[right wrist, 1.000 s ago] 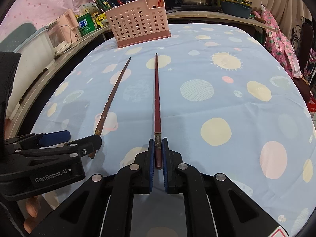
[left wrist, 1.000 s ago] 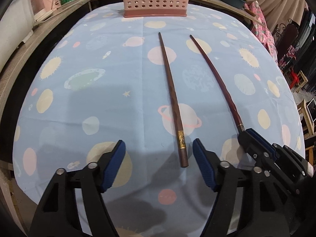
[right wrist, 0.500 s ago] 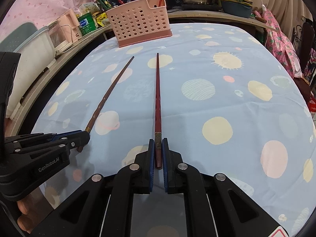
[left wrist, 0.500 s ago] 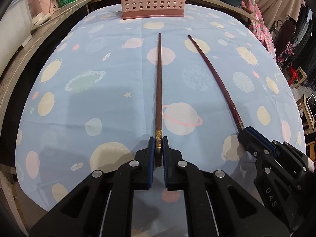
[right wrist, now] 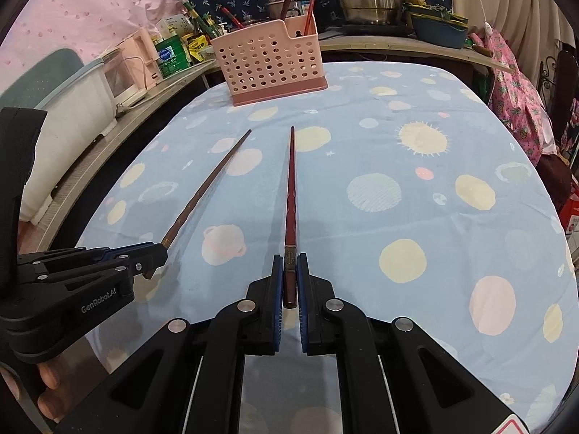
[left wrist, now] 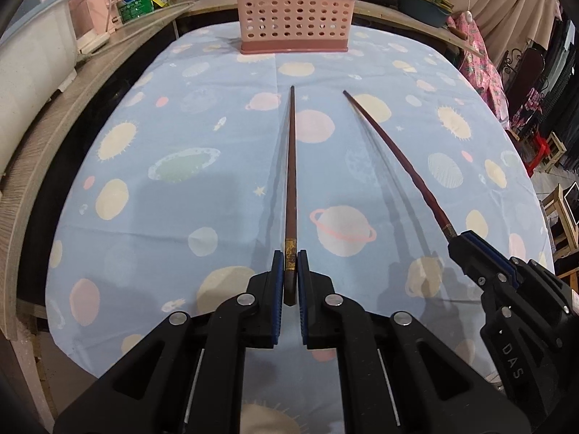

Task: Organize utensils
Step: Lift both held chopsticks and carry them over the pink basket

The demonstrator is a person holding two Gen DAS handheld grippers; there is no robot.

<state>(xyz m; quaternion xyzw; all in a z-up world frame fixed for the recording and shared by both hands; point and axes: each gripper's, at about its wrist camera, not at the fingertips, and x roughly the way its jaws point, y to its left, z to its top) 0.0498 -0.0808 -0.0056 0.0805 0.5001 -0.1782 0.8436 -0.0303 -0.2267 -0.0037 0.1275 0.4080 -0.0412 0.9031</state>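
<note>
Left gripper [left wrist: 290, 275] clamped on the butt end of a brown chopstick [left wrist: 290, 181], blue pads pressing either side just below its gold band, shaft running forward and clear of the planet-print tablecloth [left wrist: 163, 217], thin shadow lines beneath it. Right gripper [right wrist: 289, 276], just beside it to the right, clamped likewise on a dark red chopstick [right wrist: 290, 195]; the two tips point away, apart from each other, toward the far end of the counter. There, beyond the tips, stands a pink perforated utensil basket [right wrist: 267, 61] with a few chopsticks upright in its right-hand compartment.
</note>
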